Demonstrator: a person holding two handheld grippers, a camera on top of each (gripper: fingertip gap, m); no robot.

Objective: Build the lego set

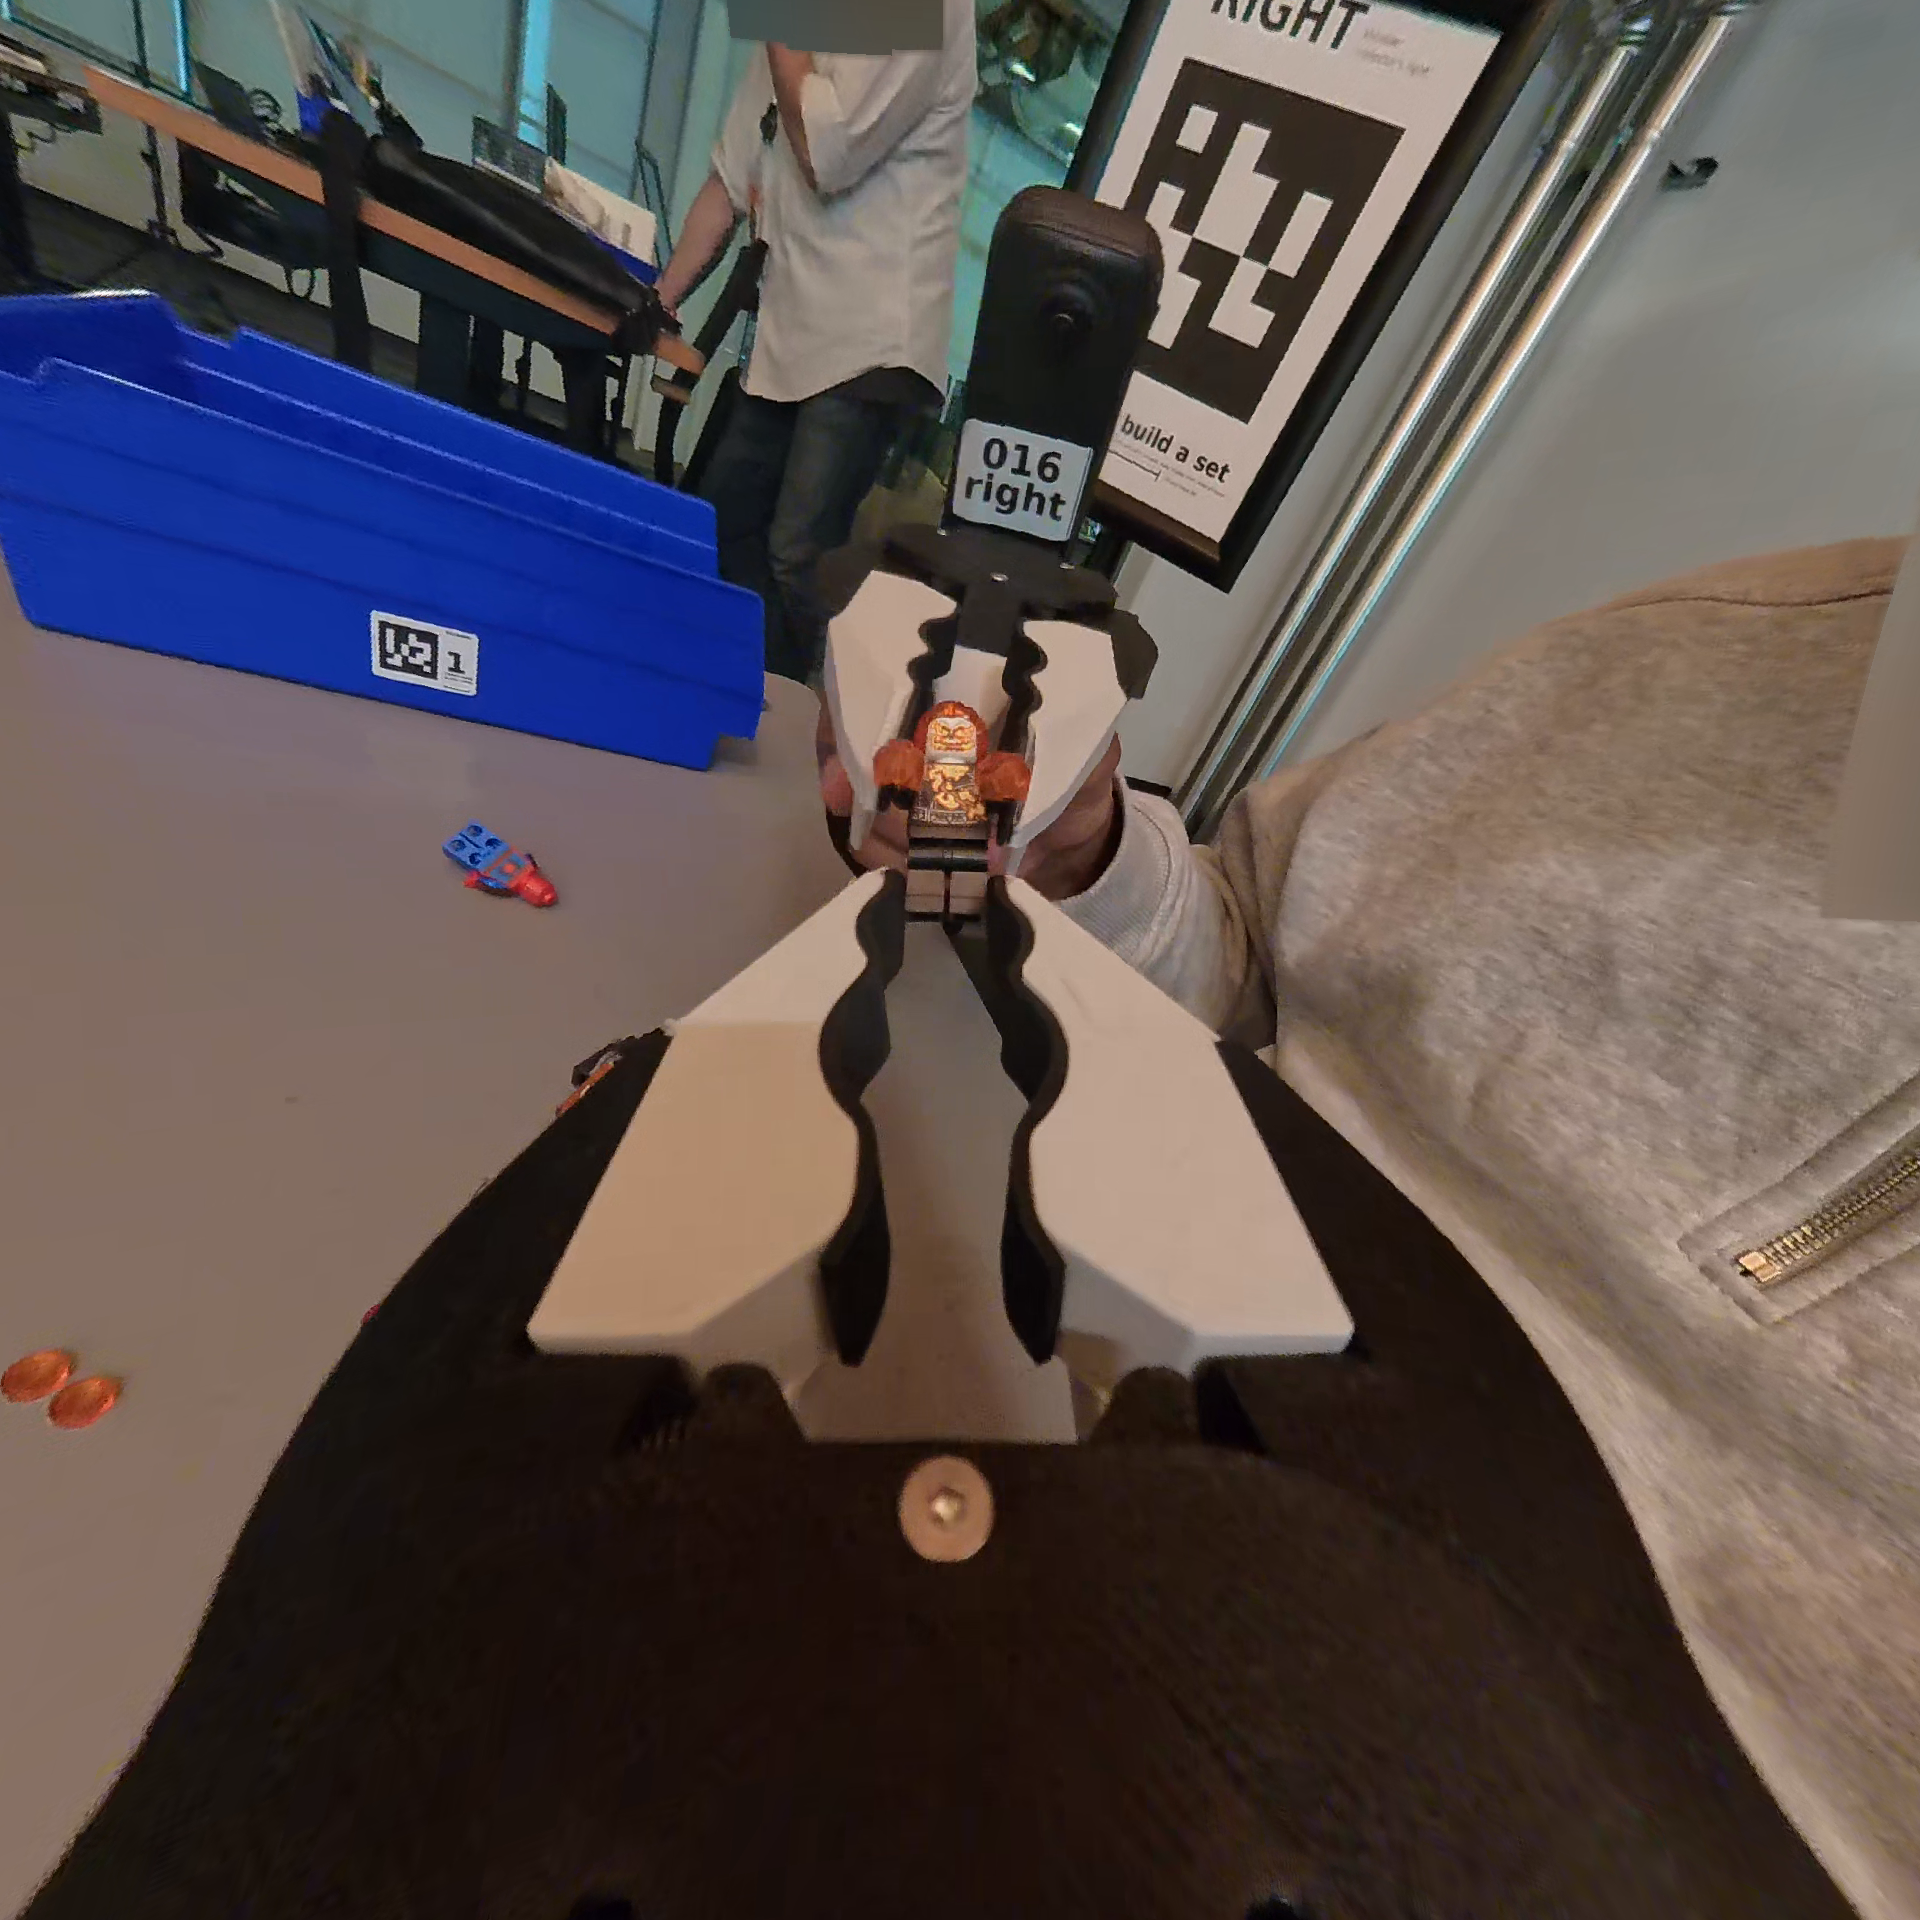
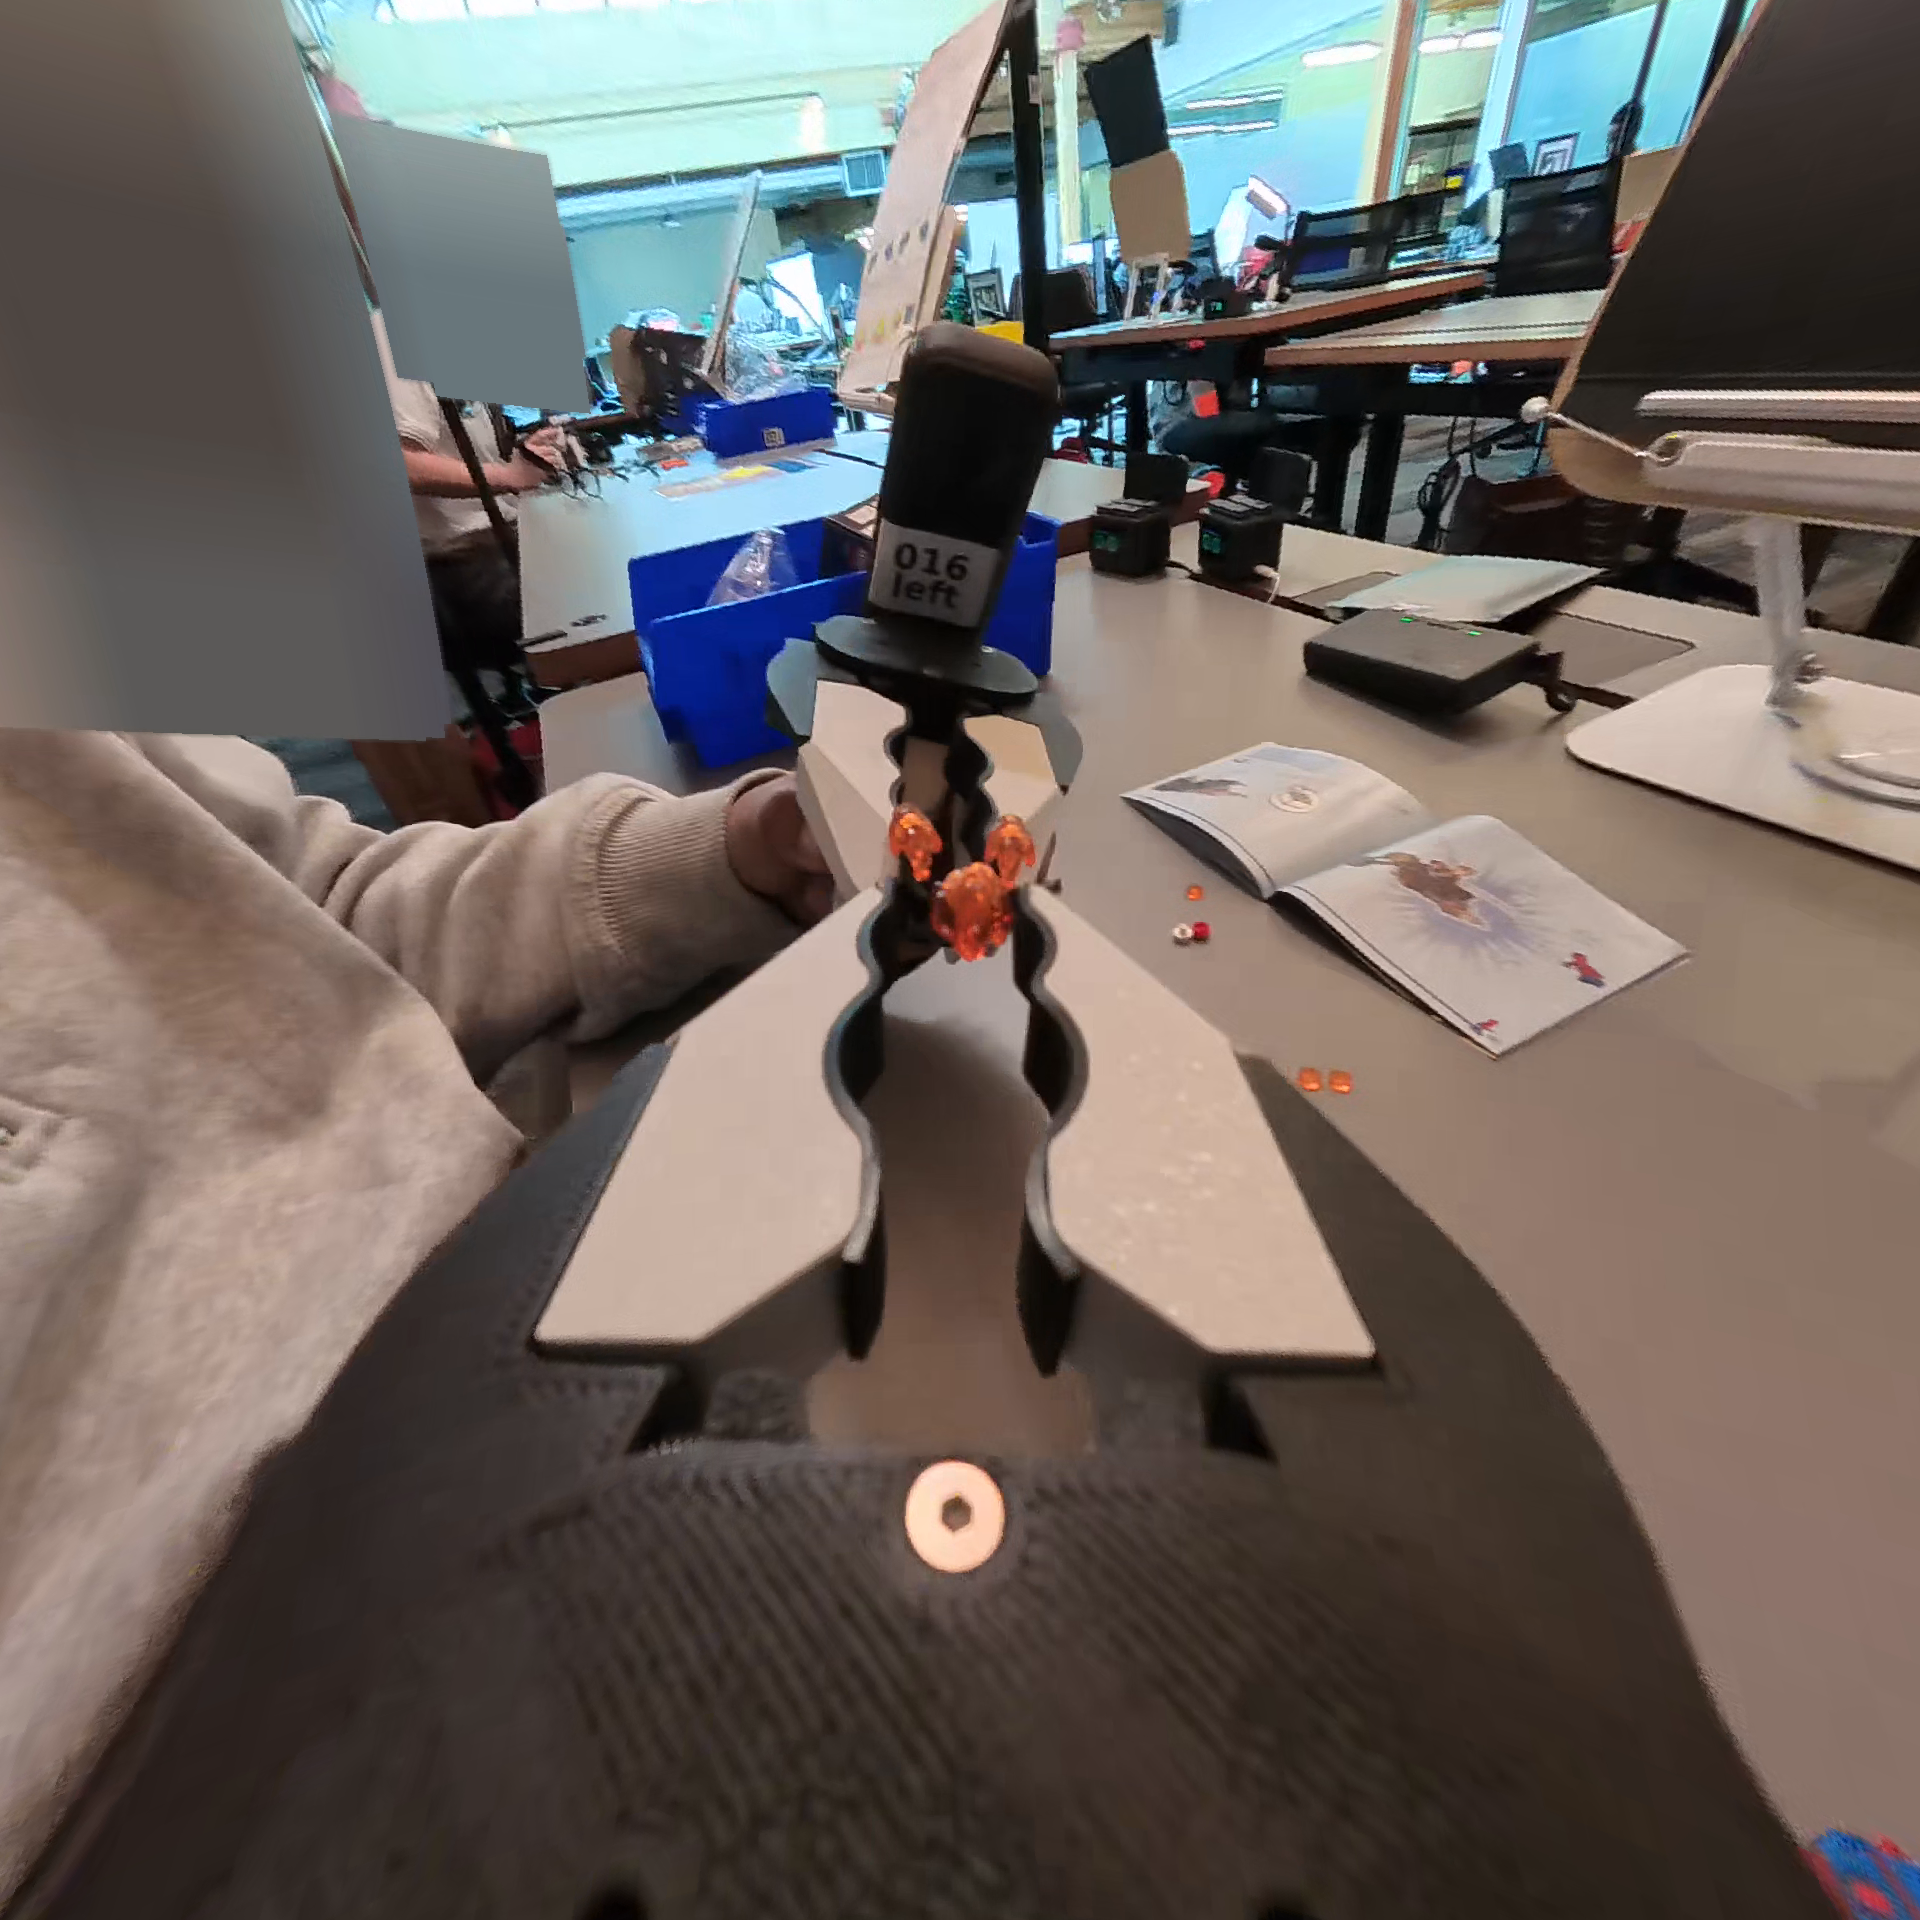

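Between the two gripper tips, held up off the table, is the minifigure (image 1: 948, 805): black legs, a grey torso printed in orange and gold, a patterned orange head, and clear orange flame pieces on both arms. The left gripper (image 1: 945, 899) is nearly closed, its tips pinching the legs. The right gripper (image 2: 951, 914) faces it tip to tip, narrowed about the flame pieces at the upper body; whether its pads actually press them I cannot tell.

The left wrist view shows the figure from the front, with face and chest print plain. The right wrist view shows only the flames (image 2: 971, 909) and a dark sliver behind them.

On the table (image 1: 260, 1039), the left view alone shows a small blue-and-red build (image 1: 504, 868) lying toward the far edge, near a blue bin (image 1: 312, 499), and two orange round pieces (image 1: 62, 1387) at the picture's left edge. The right view alone shows an open booklet (image 2: 1403, 883) toward the table's right side, with tiny red, white and orange pieces (image 2: 1195, 925) just beside it and two orange studs (image 2: 1325, 1081) nearer. A grey sleeve (image 2: 468, 914) reaches the left gripper's handle.
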